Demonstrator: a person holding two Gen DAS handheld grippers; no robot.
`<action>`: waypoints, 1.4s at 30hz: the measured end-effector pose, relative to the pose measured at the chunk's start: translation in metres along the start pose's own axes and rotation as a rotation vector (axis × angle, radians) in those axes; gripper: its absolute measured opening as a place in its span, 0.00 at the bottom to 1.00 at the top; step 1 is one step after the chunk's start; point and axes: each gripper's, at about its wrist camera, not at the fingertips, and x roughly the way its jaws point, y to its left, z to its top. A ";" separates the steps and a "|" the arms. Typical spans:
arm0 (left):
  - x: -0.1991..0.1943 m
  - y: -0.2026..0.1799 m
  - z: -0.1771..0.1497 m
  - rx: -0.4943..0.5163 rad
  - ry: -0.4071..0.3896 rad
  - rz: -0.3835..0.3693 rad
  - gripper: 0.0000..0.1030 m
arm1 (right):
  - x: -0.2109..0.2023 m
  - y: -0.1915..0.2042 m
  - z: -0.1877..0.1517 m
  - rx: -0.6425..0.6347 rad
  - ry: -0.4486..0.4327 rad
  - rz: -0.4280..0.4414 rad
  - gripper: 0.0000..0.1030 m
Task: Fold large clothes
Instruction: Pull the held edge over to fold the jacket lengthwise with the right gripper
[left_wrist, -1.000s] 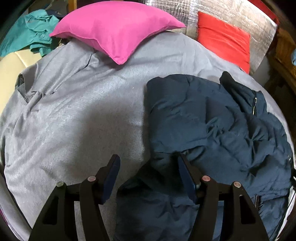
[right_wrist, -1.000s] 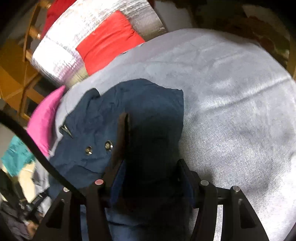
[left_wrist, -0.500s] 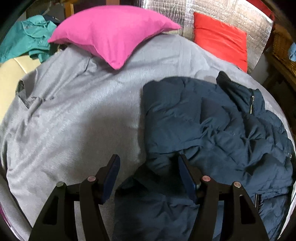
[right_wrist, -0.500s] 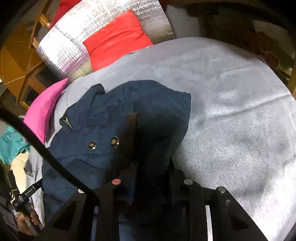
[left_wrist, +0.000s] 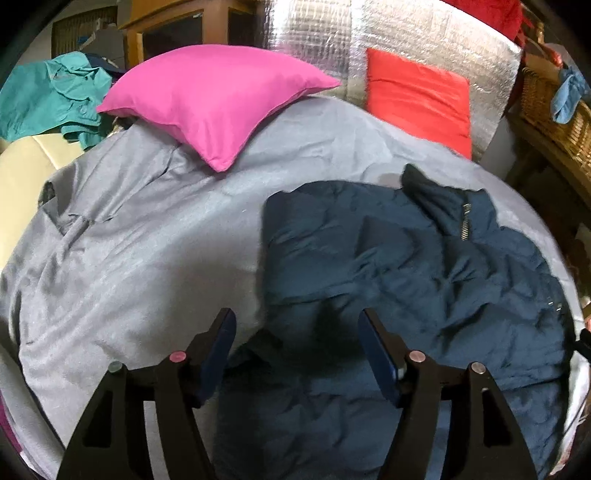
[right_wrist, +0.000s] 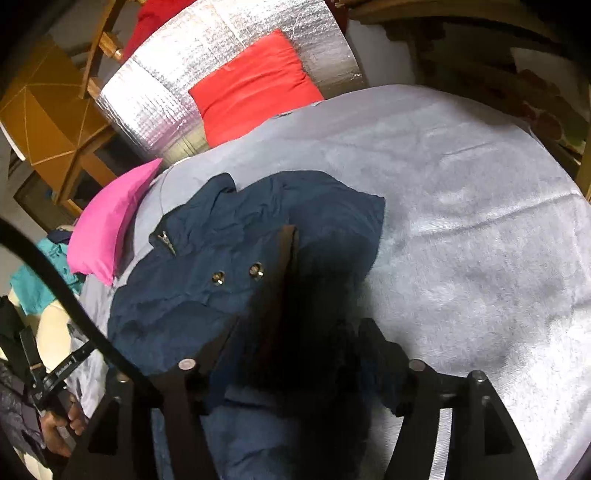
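Spread over the grey bed cover (left_wrist: 147, 258), toward its right, lies the navy jacket (left_wrist: 424, 288). Left gripper (left_wrist: 297, 345): released, hovering above the jacket's near hem. Right gripper (right_wrist: 297, 345): just opened, dark jacket fabric loose between its fingers.

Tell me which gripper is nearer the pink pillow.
Left. The left gripper hovers over the navy jacket's pillow-side edge; the right gripper is over its far side from the pink pillow.

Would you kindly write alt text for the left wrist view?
A dark navy jacket lies crumpled on a grey bedcover, with the open left gripper above its near edge. A pink pillow and a red cushion sit behind.
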 end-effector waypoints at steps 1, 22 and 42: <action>0.002 0.004 -0.001 -0.008 0.005 0.004 0.68 | 0.000 -0.001 -0.001 -0.002 0.003 -0.006 0.66; 0.047 0.012 -0.002 -0.047 0.075 -0.177 0.42 | 0.027 0.023 0.003 -0.071 -0.023 -0.002 0.31; 0.002 0.018 -0.021 -0.034 0.039 -0.137 0.57 | 0.005 -0.003 -0.009 0.011 0.045 0.041 0.49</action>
